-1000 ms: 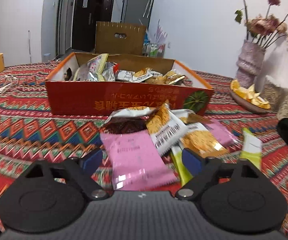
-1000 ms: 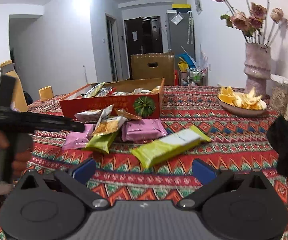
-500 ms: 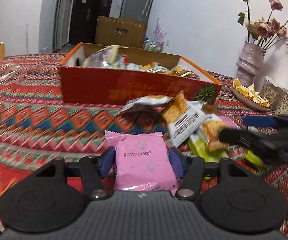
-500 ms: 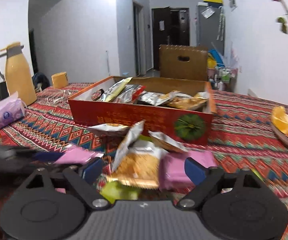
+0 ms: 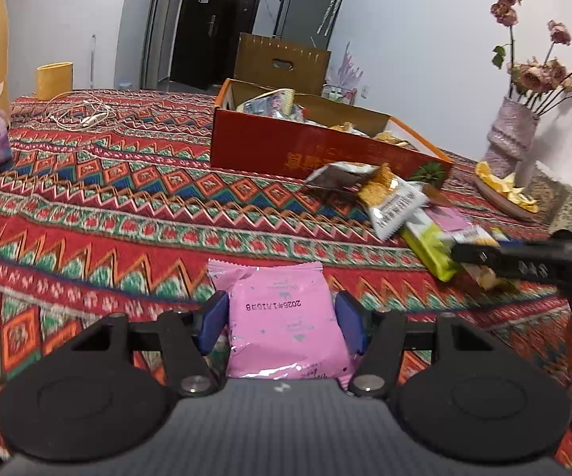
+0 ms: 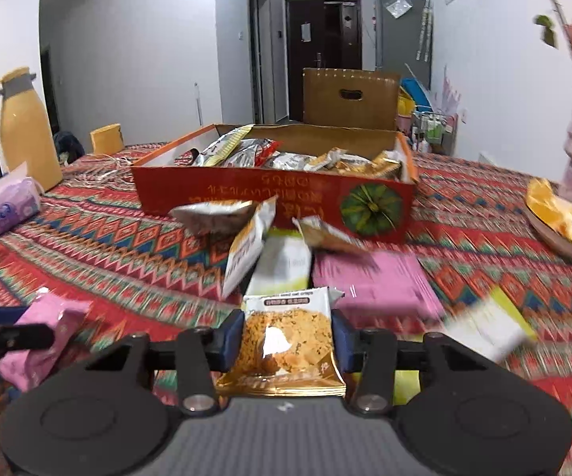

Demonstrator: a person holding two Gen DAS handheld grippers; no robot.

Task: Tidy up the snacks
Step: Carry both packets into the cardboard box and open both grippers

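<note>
Left tongs (image 5: 282,323) clamped on pink packet (image 5: 286,317). Right tongs (image 6: 287,343) closing, pads against gold crumb packet (image 6: 286,345). Loose snack pile (image 6: 286,246) at twelve o'clock, before red box (image 6: 274,194).

Glossy plastic pink packet (image 5: 286,317) (crinkled), woven cloth tablecloth (image 5: 127,198)

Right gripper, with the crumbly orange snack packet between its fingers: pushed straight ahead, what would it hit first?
Probably the white and green snack packet lying just beyond the right gripper, whose jaws are closing on the orange crumbly snack packet. The red cardboard box sits farther back; depth is uncertain.
</note>
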